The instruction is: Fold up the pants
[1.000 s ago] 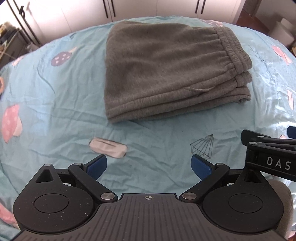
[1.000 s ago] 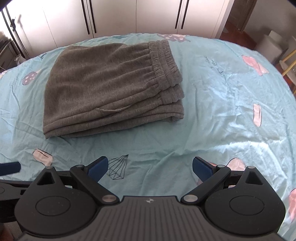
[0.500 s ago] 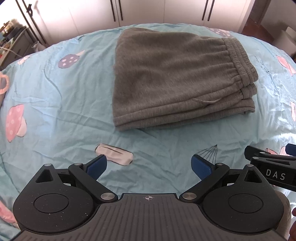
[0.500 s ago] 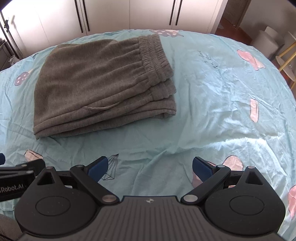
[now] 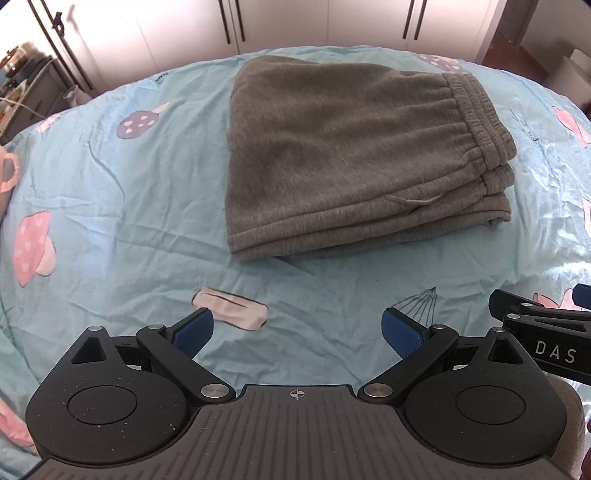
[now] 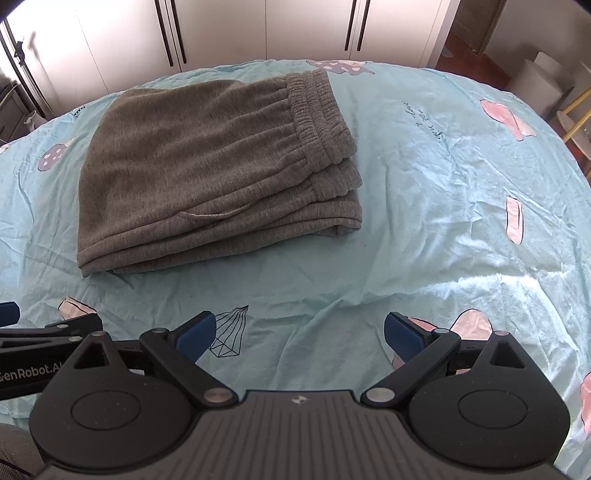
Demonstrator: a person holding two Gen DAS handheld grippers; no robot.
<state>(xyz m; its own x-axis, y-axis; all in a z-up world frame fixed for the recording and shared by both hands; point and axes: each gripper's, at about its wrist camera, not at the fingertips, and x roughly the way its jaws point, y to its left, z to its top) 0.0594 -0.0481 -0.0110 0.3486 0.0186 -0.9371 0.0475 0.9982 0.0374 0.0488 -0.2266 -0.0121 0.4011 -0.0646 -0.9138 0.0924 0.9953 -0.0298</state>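
Note:
The grey sweatpants [image 5: 354, 158] lie folded in a stack on the light blue bedsheet [image 5: 110, 192], elastic waistband at the right end. They also show in the right wrist view [image 6: 210, 170]. My left gripper [image 5: 297, 328] is open and empty, held above the sheet in front of the stack, apart from it. My right gripper [image 6: 299, 332] is open and empty too, in front of the stack's right end. Each gripper's body shows at the edge of the other's view.
The sheet [image 6: 443, 206] is wrinkled, printed with mushrooms and drawings. White wardrobe doors [image 6: 258, 29] stand behind the bed. A dark shelf unit [image 5: 26, 96] is at the far left; a white bin [image 6: 535, 85] and a stool are at the far right.
Both grippers have drawn back and lifted a little from the folded pants, so the stack sits farther off in both views. Both stay open. The pants have not moved.

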